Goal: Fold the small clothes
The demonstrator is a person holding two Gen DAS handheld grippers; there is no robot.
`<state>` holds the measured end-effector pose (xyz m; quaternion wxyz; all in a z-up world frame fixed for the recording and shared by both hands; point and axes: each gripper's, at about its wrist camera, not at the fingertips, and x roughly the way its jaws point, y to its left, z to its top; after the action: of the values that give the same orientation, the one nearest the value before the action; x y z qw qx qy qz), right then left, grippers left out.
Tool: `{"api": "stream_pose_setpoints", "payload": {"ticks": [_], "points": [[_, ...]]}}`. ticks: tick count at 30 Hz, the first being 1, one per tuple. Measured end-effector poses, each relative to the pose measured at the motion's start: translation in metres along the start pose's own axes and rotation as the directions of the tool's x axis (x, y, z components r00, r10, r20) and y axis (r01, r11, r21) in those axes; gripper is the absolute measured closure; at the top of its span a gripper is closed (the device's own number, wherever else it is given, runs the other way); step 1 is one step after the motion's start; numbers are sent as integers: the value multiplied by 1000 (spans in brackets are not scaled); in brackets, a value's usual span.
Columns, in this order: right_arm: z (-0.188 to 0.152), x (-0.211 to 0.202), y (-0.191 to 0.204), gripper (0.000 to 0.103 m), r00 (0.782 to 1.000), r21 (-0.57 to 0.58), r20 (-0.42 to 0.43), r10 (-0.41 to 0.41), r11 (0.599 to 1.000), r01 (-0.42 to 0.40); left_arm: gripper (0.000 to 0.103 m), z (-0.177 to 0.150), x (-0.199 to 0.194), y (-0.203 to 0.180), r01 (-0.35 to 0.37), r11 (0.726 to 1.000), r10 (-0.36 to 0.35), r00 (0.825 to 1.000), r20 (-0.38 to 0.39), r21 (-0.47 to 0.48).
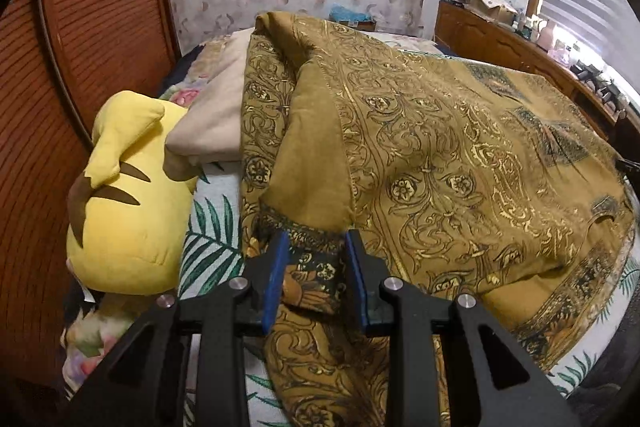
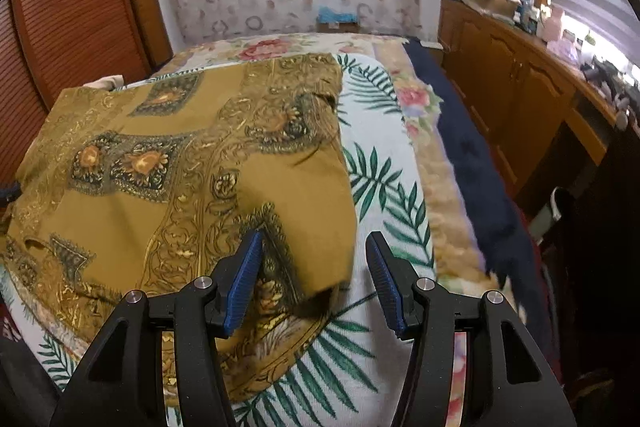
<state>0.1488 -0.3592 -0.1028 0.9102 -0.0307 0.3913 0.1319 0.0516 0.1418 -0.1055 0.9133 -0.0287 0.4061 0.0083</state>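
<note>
On the bed, lying leftward of the wide-standing right gripper point(image 2: 314, 279) (empty): ochre garment point(image 2: 180, 163), left gripper point(image 1: 316, 279) pinching its hem.

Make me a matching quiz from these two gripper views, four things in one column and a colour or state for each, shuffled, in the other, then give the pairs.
Things:
1. plush toy
2. patterned garment
3. left gripper
4. right gripper

States:
A. jaws apart, cloth corner not pinched
B. yellow with brown stripes
C. mustard with gold scrollwork
D. pads close around a cloth fold

Pairs: 1-B, 2-C, 3-D, 4-A
</note>
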Motion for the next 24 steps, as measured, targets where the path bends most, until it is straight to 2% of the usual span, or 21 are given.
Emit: {"api": "stream_pose_setpoints", "payload": {"ticks": [5, 16, 18, 20, 24], "points": [[-2, 9, 4, 48, 1000, 0, -7, -3, 1000, 3, 76, -5, -2, 3, 13, 1000, -13, 1000, 10, -26], [-5, 11, 3, 48, 1000, -6, -14, -6, 1000, 6, 76, -7, -2, 2, -2, 1000, 2, 1000, 16, -8], [-6, 10, 3, 48, 1000, -7, -13, -10, 1000, 10, 84, -7, -2, 1, 12, 1000, -12, 1000, 13, -4], [-6, 10, 3, 48, 1000, -6, -13, -8, 1000, 8, 86, -8, -3, 0, 19, 1000, -19, 1000, 13, 4], [-5, 9, 4, 48, 1000, -4, -13, -6, 1000, 6, 99, -8, -4, -4, 35, 999, -35, 999, 17, 11]]}}
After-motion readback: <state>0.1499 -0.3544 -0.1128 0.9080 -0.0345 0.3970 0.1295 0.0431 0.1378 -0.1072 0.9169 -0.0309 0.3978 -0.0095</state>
